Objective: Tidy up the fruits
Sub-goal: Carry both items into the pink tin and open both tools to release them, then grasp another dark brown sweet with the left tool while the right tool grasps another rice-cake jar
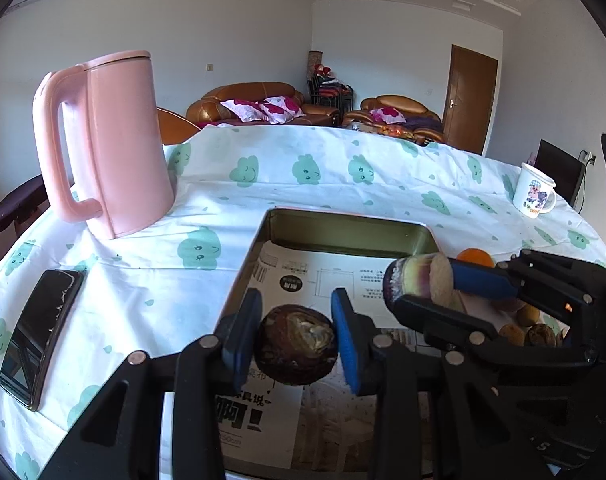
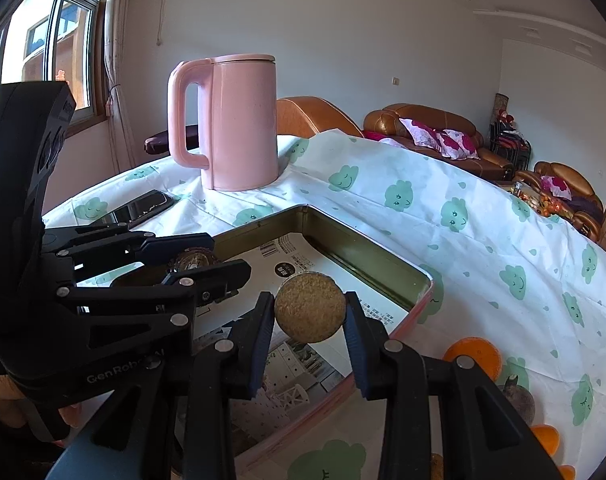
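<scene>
My left gripper (image 1: 297,342) is shut on a dark brown round fruit (image 1: 297,344) and holds it over the paper-lined metal tray (image 1: 343,236). My right gripper (image 2: 309,320) is shut on a tan round cut fruit (image 2: 309,308) with a purple skin, over the same tray (image 2: 367,252). In the left wrist view the right gripper (image 1: 427,284) enters from the right with that fruit (image 1: 419,280). In the right wrist view the left gripper (image 2: 199,260) sits at the left with its fruit (image 2: 193,260). Loose oranges (image 2: 473,354) and a dark fruit (image 2: 517,400) lie on the cloth right of the tray.
A pink kettle (image 1: 107,144) stands behind the tray at the left. A black phone (image 1: 43,332) lies on the cloth at the left. A white mug (image 1: 533,190) stands at the far right. Small brown fruits (image 1: 523,326) lie right of the tray.
</scene>
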A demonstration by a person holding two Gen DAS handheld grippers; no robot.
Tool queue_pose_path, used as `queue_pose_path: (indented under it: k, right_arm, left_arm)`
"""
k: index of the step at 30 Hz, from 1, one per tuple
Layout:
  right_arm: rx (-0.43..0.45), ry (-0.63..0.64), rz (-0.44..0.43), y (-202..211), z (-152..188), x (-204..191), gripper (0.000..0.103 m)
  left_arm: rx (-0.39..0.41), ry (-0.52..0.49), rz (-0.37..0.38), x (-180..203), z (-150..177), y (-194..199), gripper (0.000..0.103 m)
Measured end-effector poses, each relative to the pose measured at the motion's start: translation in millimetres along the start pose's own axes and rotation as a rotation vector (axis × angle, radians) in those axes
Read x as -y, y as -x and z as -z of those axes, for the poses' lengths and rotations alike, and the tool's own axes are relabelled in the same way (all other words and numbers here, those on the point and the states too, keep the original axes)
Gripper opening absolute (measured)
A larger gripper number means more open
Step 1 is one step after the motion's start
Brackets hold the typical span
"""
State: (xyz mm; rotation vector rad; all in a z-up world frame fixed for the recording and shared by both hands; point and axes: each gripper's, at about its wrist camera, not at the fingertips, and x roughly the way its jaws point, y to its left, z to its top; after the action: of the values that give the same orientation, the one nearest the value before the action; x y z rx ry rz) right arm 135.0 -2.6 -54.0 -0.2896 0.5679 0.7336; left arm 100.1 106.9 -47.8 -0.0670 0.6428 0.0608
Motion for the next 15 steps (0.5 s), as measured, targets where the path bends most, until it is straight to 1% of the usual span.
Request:
queue_pose_path:
  k: [5, 8, 10, 11, 12, 13, 15]
  right_arm:
    - [-0.028, -0.015, 0.004, -7, 1, 2, 0.037]
    - [-0.043, -0.015, 0.008, -9, 2, 2, 0.037]
    - [-0.033, -0.016, 0.028, -6, 3, 2, 0.040]
    - [-0.029, -0.014, 0.034, -2, 3, 2, 0.041]
    - [-0.023, -0.013, 0.036, 2, 4, 2, 0.041]
    - [-0.013, -0.014, 0.038, 8, 5, 3, 0.043]
    - [0.005, -0.026, 0.053, 23, 9, 8, 0.055]
  left_arm:
    - [-0.019, 0.000, -0.005, -1, 0, -4, 0.038]
    - [-0.021, -0.003, -0.023, 1, -1, -5, 0.038]
    - [-0.010, -0.003, -0.024, 0, 0, -3, 0.040]
    - [-0.002, -0.003, -0.027, 0, 0, 0, 0.046]
    - [0.008, 0.002, -0.033, 0, 1, 3, 0.055]
    - [0.023, 0.008, -0.034, -1, 2, 7, 0.060]
    - [0.059, 0.015, -0.014, -1, 3, 18, 0.072]
